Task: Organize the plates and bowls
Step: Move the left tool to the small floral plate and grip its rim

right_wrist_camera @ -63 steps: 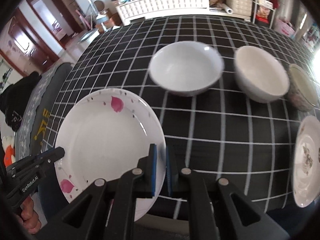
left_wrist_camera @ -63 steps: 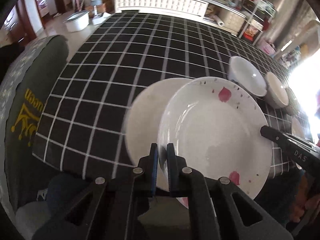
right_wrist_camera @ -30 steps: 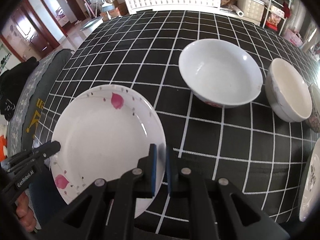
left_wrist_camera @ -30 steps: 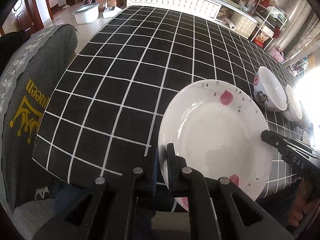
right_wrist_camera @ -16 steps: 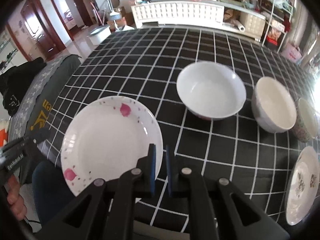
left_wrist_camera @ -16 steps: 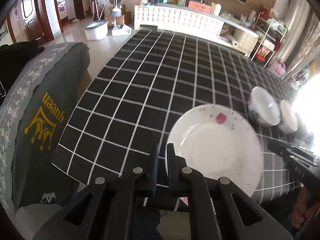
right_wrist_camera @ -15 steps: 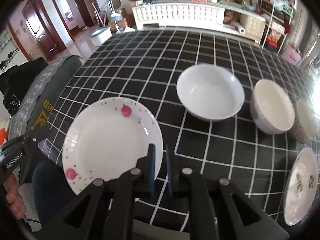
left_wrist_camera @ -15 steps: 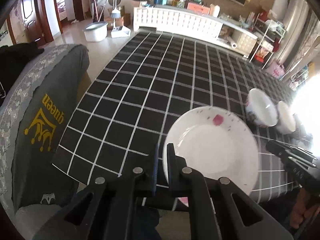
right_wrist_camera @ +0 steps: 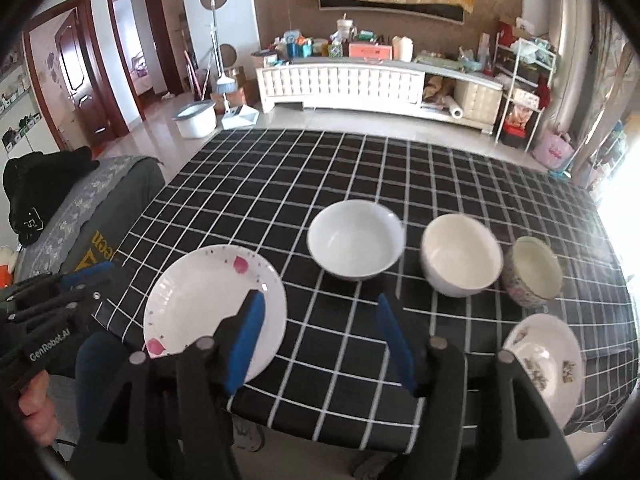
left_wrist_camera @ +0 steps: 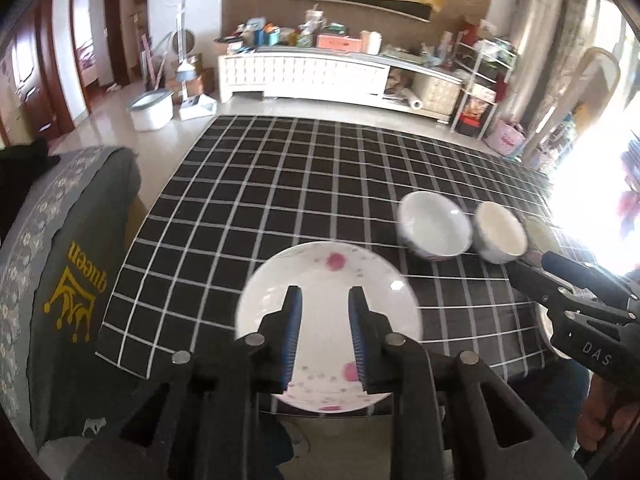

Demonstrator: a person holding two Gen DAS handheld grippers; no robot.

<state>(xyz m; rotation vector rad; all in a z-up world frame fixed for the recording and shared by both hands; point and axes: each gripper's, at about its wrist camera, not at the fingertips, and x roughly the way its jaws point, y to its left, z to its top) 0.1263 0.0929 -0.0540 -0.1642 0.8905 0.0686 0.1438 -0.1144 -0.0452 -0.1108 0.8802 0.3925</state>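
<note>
Covering the counter [right_wrist_camera: 280, 200] is a black cloth with a white grid, and all tableware rests on it. Left of the counter stands a grey-covered chair [left_wrist_camera: 60, 280] with yellow lettering.

At the near left edge lies the pink-flowered plate [right_wrist_camera: 200, 300], flat on the cloth, its near rim overhanging the counter edge slightly. Right of it, farther in, three bowls form a row: a wide white bowl [right_wrist_camera: 356, 240], a cream bowl [right_wrist_camera: 460, 256] just beside it, and a small speckled bowl [right_wrist_camera: 532, 272] at the right end. Near the right edge, closer than the small bowl, lies a floral-printed plate [right_wrist_camera: 544, 364].

The left tongs [left_wrist_camera: 324, 332] hover above the pink-flowered plate with their blue pads apart, gripping nothing. The right tongs [right_wrist_camera: 320, 344] are spread wide; one pad appears over the right rim of the pink-flowered plate, the other over bare cloth. Neither pair is clamped on any item.
</note>
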